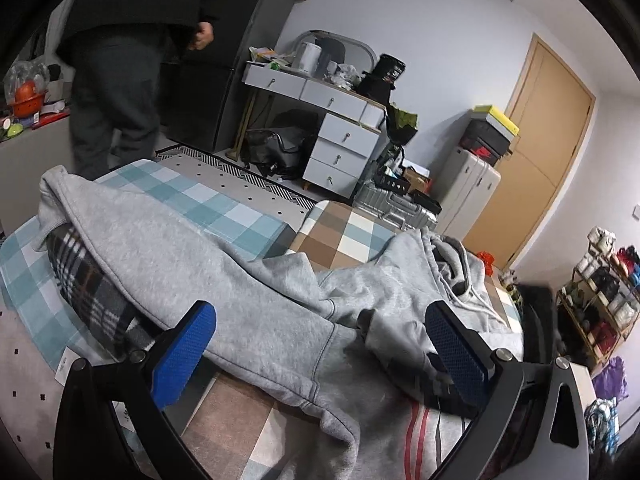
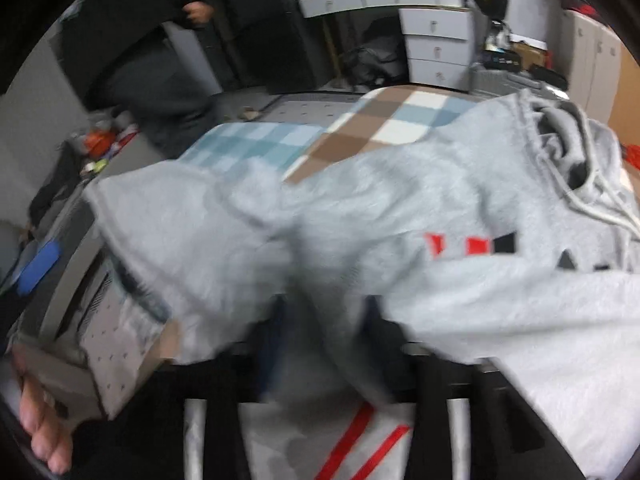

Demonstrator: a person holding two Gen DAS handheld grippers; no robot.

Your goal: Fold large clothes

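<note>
A grey hoodie (image 1: 240, 280) with red stripes and white drawstrings lies spread over checked mats, its hood to the right. In the left wrist view my left gripper (image 1: 320, 340) hangs just above it, blue pads (image 1: 184, 356) wide apart, a sleeve and hem lying under the gap. The right wrist view is blurred. There the hoodie (image 2: 400, 200) fills the frame, and my right gripper (image 2: 326, 320) stands low at the bottom. Its dark fingers (image 2: 272, 340) are apart, with a loose fold of grey cloth lying over and between them. The left gripper's blue pad (image 2: 40, 264) shows at the far left.
A plaid cushion (image 1: 88, 280) lies under the hoodie's left part. Teal (image 1: 200, 196) and brown (image 1: 348, 232) checked mats cover the floor. A person in dark clothes (image 1: 112, 80) stands by a dark fridge (image 1: 240, 60). Behind are a white desk (image 1: 340, 132), suitcases (image 1: 472, 188) and a shoe rack (image 1: 600, 300).
</note>
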